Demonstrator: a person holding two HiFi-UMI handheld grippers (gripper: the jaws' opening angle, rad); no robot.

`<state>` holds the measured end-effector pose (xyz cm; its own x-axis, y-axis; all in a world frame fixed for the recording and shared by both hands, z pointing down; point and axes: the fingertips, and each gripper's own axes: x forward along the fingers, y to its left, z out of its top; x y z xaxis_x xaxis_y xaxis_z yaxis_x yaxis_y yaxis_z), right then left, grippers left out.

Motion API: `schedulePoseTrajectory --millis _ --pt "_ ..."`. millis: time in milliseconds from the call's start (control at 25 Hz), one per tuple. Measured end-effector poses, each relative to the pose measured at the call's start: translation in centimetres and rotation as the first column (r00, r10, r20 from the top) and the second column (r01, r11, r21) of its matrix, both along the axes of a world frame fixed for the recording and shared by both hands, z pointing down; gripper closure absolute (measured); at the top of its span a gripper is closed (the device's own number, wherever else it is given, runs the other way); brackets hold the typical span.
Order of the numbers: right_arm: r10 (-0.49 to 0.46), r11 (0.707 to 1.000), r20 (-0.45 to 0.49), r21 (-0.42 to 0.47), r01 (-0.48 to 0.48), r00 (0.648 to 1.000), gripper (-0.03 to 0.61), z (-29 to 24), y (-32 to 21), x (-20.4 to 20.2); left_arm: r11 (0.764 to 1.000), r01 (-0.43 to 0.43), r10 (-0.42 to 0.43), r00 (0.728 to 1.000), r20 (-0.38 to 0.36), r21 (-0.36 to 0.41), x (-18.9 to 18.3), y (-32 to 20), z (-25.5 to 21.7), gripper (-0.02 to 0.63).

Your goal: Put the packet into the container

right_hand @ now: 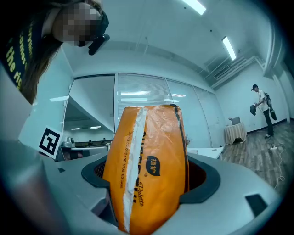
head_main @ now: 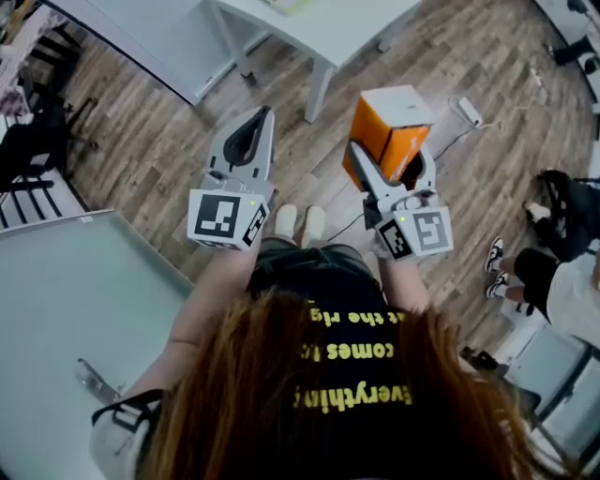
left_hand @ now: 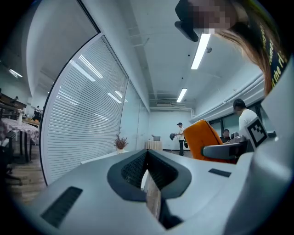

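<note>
An orange plastic packet (head_main: 392, 131) with a white top stands between the fingers of my right gripper (head_main: 392, 157), held out above the wooden floor. In the right gripper view the packet (right_hand: 147, 165) fills the space between the jaws, and both pads press on its sides. My left gripper (head_main: 261, 118) is held beside it at the left, about level. Its jaws meet at the tip with nothing between them. The left gripper view shows the same shut tip of the left gripper (left_hand: 147, 154) and, beyond it to the right, the orange packet (left_hand: 205, 137). No container shows in any view.
A white table (head_main: 319, 28) stands ahead and a large pale tabletop (head_main: 56, 300) lies at my lower left. Dark chairs (head_main: 28, 141) are at the far left. A power strip (head_main: 466, 111) lies on the floor. A seated person (head_main: 562, 272) is at the right.
</note>
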<state>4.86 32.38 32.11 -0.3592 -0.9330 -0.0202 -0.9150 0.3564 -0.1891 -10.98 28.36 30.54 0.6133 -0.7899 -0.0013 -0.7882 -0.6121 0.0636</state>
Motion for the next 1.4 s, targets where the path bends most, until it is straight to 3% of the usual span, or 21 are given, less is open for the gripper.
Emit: schedulePoseTrajectory --millis 840,1400 --pt "-0.074 0.997 0.067 0.011 0.073 0.995 0.167 -0.8 -2.9 5.0 0.997 0.082 -0.082 0.997 0.004 0.011 2.8 -2.1 -0.8 0.612" --pt "-0.061 0.998 0.076 -0.004 0.061 0.995 0.167 -0.5 -10.4 4.5 0.998 0.059 -0.059 0.998 -0.013 0.007 2.2 -10.2 -0.1 0.612"
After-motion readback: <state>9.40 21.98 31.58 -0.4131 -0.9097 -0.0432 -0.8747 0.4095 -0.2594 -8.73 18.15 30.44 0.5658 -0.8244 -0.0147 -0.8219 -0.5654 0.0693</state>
